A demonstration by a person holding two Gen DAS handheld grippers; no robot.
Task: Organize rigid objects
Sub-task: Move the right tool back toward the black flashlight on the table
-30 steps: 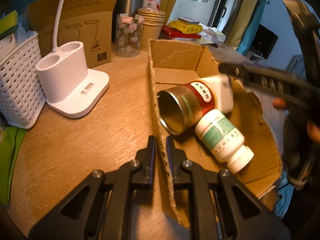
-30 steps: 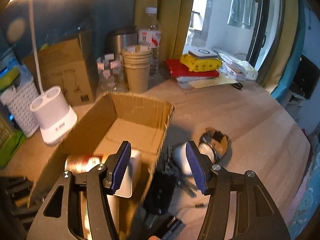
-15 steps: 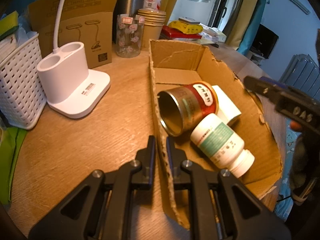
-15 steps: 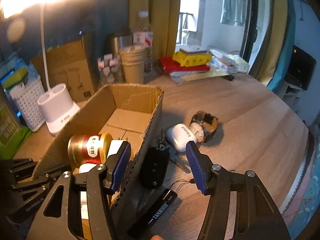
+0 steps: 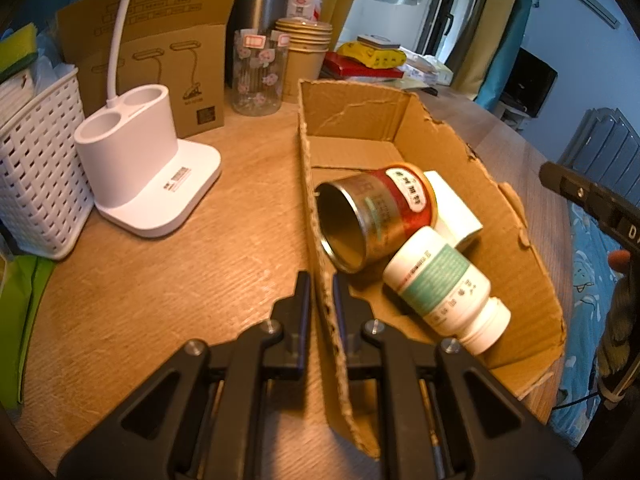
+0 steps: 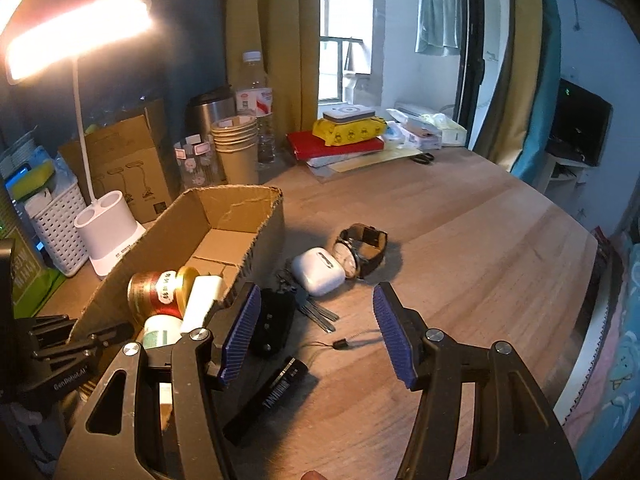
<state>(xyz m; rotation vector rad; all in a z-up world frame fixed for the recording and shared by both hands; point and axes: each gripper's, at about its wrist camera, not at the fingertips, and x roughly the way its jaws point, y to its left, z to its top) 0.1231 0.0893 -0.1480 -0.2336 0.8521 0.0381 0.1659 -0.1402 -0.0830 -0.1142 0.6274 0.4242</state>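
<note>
Left wrist view: the left claw [image 5: 321, 292] is clenched on the near side wall of the cardboard box [image 5: 516, 216], one finger outside and one inside, holding the box steady on the desk [image 5: 160, 300]. Inside the box lie a metal tin [image 5: 372, 216] on its side, a white pill bottle [image 5: 444, 288] resting against it, and a small white box [image 5: 456, 216] behind them. A white lamp base [image 5: 148, 176] and a white basket [image 5: 36, 184] stand off to the left, clear of the work.

Right wrist view: the right claw [image 6: 316, 332] is released, its blue pads spread with nothing between them, and hovers above the loose things on the desk just outside the box. Below it lie a black key fob [image 6: 274, 328] with keys [image 6: 316, 312], a black stick-shaped gadget [image 6: 268, 396], a white earbud case [image 6: 318, 272] and a wristwatch [image 6: 362, 250]; case and watch touch each other.

Three things are packed, so the step in hand looks like reaching for the next loose item. The next move calls for lowering the right claw over one item, likely the fob or the stick nearest it, straddling its narrow sides, then closing without dragging the tangled keys or the thin cord beside them.
</note>
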